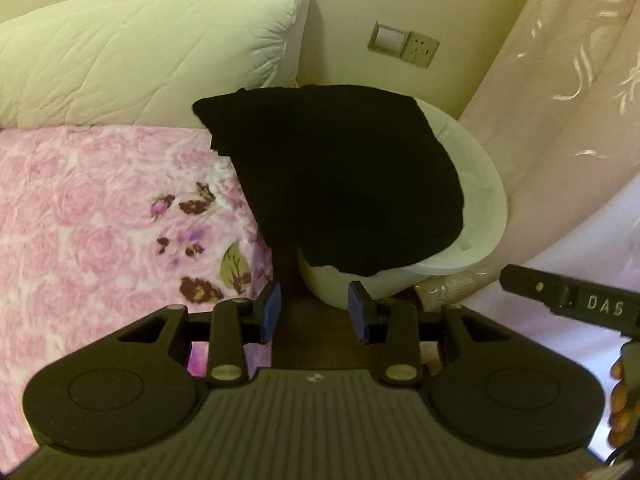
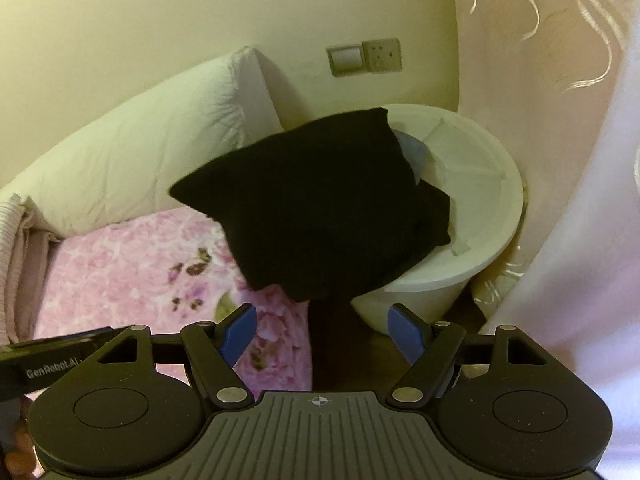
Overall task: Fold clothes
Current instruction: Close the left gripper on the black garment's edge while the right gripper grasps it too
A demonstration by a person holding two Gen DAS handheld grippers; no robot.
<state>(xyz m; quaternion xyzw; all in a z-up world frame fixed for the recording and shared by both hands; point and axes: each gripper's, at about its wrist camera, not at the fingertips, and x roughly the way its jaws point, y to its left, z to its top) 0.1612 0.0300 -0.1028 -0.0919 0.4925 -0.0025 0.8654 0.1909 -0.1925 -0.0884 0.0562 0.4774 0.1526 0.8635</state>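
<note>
A folded black garment (image 1: 340, 176) lies across the rim of a round white basket (image 1: 480, 208), its left corner hanging toward the bed. My left gripper (image 1: 316, 310) stands open just short of the garment's near edge, nothing between its blue pads. From the right wrist view the same black garment (image 2: 320, 208) rests on the basket (image 2: 492, 200), with a bluish item showing under it inside. My right gripper (image 2: 322, 330) is open too, below the garment's hanging edge, holding nothing.
A bed with a pink rose-pattern cover (image 1: 100, 220) fills the left, a white quilted pillow (image 1: 152, 52) behind it. A pale patterned curtain (image 1: 560, 100) hangs at the right. A switch and socket (image 1: 404, 44) sit on the yellow wall. Dark floor lies between bed and basket.
</note>
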